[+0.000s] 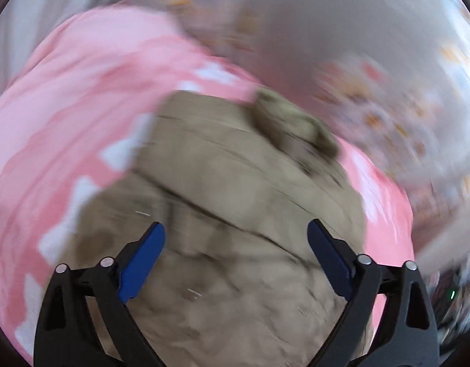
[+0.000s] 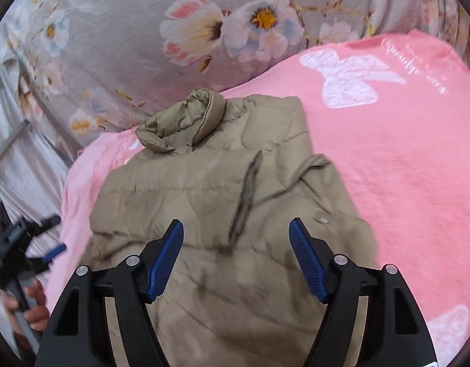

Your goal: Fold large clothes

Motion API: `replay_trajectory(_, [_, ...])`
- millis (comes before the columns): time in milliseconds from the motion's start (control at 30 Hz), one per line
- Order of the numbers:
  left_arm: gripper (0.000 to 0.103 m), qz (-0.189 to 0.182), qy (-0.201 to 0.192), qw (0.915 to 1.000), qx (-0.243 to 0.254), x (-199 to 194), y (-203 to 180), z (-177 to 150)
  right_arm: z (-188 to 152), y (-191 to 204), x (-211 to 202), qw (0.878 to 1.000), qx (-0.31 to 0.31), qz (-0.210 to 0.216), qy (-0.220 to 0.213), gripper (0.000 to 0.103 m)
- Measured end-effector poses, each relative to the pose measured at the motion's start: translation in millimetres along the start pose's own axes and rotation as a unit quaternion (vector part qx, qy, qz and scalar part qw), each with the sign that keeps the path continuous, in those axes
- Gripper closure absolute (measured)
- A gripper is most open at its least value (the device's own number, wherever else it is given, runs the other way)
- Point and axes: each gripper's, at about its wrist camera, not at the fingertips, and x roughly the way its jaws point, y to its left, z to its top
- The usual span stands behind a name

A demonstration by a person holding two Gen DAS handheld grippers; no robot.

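Note:
A tan puffer jacket point(image 2: 210, 189) lies on a pink blanket point(image 2: 403, 168), partly folded, its collar point(image 2: 186, 122) at the far end. My right gripper point(image 2: 236, 229) is open and empty just above the jacket's near part. My left gripper point(image 1: 236, 232) is open and empty over the same jacket point(image 1: 235, 214); that view is motion-blurred. The left gripper also shows at the left edge of the right wrist view point(image 2: 51, 252), held in a hand beside the blanket.
The pink blanket point(image 1: 66, 107) with white butterfly shapes covers the bed. A grey floral sheet point(image 2: 143, 46) lies beyond the jacket's collar. The bed's edge and pale striped fabric point(image 2: 17, 153) are at the left of the right wrist view.

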Motion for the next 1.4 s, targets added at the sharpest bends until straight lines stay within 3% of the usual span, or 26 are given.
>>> replay_trajectory(100, [0.024, -0.026, 0.018, 0.9959, -0.085, 20, 45, 20, 10, -1, 35, 0.999, 0.036, 0.016, 0.032, 0.033])
replay_trajectory(133, [0.026, -0.028, 0.023, 0.9939, -0.104, 26, 52, 23, 10, -1, 42, 0.998, 0.042, 0.015, 0.040, 0.041])
replay_trajectory(167, [0.029, -0.029, 0.023, 0.9924, -0.118, 31, 57, 25, 11, 1, 52, 0.998, 0.042, 0.016, 0.051, 0.052])
replay_trajectory(200, [0.029, -0.037, 0.022, 0.9913, -0.124, 35, 60, 27, 13, 3, 59, 0.997, 0.036, 0.014, 0.063, 0.079])
replay_trajectory(233, [0.029, -0.043, 0.022, 0.9905, -0.129, 39, 62, 31, 14, 5, 61, 0.997, 0.033, 0.007, 0.067, 0.096])
replay_trajectory(267, [0.030, -0.037, 0.024, 0.9895, -0.137, 46, 64, 34, 21, 8, 59, 0.998, 0.031, 0.014, 0.061, 0.100])
replay_trajectory(333, [0.030, -0.033, 0.036, 0.9857, -0.161, 52, 65, 39, 38, 17, 44, 0.999, 0.011, 0.023, 0.029, 0.100])
replay_trajectory(467, [0.031, 0.001, 0.028, 0.9892, -0.144, 64, 61, 47, 73, 32, 8, 0.998, -0.051, -0.009, -0.042, 0.101])
replay_trajectory(600, [0.040, 0.055, 0.038, 0.9908, -0.118, 88, 53, 49, 72, 23, 34, 0.995, -0.071, -0.061, -0.019, 0.101])
replay_trajectory(733, [0.044, 0.114, 0.035, 0.9891, -0.086, 101, 53, 41, 52, 10, 68, 0.991, -0.085, -0.106, 0.018, 0.101])
replay_trajectory(933, [0.044, 0.167, 0.023, 0.9854, -0.020, 110, 40, 33, 32, 1, 94, 0.986, -0.099, -0.128, 0.038, 0.100])
replay_trajectory(1100, [0.044, 0.211, 0.010, 0.9769, 0.035, 117, 27, 25, 25, -2, 105, 0.984, -0.107, -0.136, 0.037, 0.100])
replay_trajectory(1267, [0.043, 0.239, 0.000, 0.9682, 0.073, 117, 17, 21, 24, -2, 96, 0.985, -0.100, -0.133, 0.044, 0.098])
replay_trajectory(1400, [0.044, 0.216, 0.002, 0.9722, 0.090, 83, 7, 25, 30, 2, 43, 0.989, -0.068, -0.128, 0.011, 0.093])
